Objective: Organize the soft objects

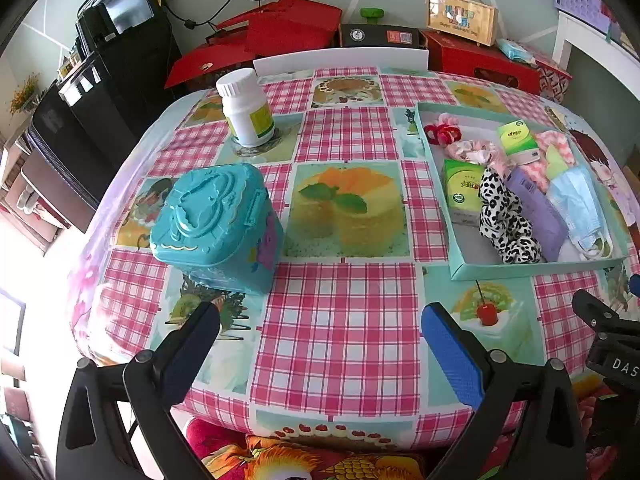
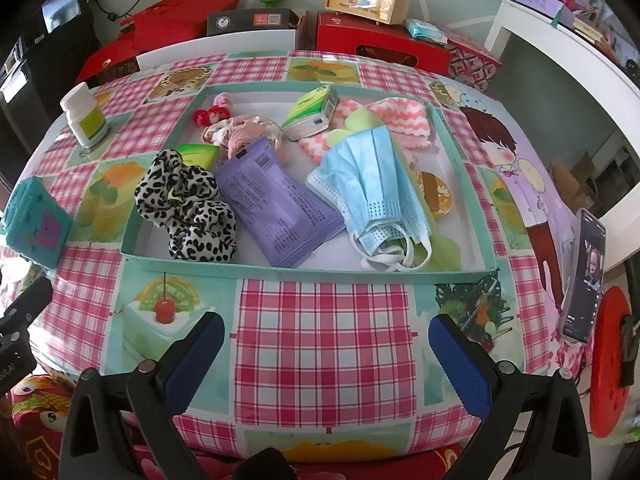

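**Soft things gathered in the tray, both grippers empty**

The leopard scrunchie (image 2: 188, 208), purple pouch (image 2: 276, 208) and blue face mask (image 2: 376, 184) lie together in the teal tray (image 2: 304, 270). The left gripper (image 1: 320, 344) and right gripper (image 2: 326, 354) hover spread, holding nothing. This fits sorting finished or tray contents awaiting rearrangement; the overlapped pieces are hard to separate by eye.

White letters "DAS" on the right tongs (image 1: 618, 364).

left tongs (image 1: 320, 336): spread wide, empty | right tongs (image 2: 326, 344): spread wide, empty
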`<state>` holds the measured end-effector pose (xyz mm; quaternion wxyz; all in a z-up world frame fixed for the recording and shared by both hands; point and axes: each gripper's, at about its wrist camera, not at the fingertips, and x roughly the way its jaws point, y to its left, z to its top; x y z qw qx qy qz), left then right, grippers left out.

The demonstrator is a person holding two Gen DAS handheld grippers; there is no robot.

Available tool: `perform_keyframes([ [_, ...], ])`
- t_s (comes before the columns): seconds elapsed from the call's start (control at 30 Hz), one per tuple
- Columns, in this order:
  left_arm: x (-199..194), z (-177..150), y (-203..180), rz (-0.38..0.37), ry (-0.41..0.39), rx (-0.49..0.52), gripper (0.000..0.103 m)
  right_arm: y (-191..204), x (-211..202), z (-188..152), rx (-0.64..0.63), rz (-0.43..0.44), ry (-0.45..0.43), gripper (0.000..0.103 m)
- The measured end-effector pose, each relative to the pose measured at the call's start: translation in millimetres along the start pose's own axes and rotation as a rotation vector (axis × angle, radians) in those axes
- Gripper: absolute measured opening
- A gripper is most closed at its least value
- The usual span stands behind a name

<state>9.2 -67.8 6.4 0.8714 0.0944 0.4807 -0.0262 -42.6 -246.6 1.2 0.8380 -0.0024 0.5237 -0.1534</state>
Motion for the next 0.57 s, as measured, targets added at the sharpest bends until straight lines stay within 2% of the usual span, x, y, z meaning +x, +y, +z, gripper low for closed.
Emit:
perform_keyframes([
  [0.4, -2.9, -1.9, 0.9, 0.014, -0.031, -0.001, 0.101, 2.2, -1.6, -0.3, -0.013, -0.010, -0.008, 0.103],
  [0.57, 3.7, -1.0, 1.7, 0.015, -0.014, 0.001, 0.101, -0.1, -1.1, -0.7, -0.005, 0.003, -0.004, 0.103],
])
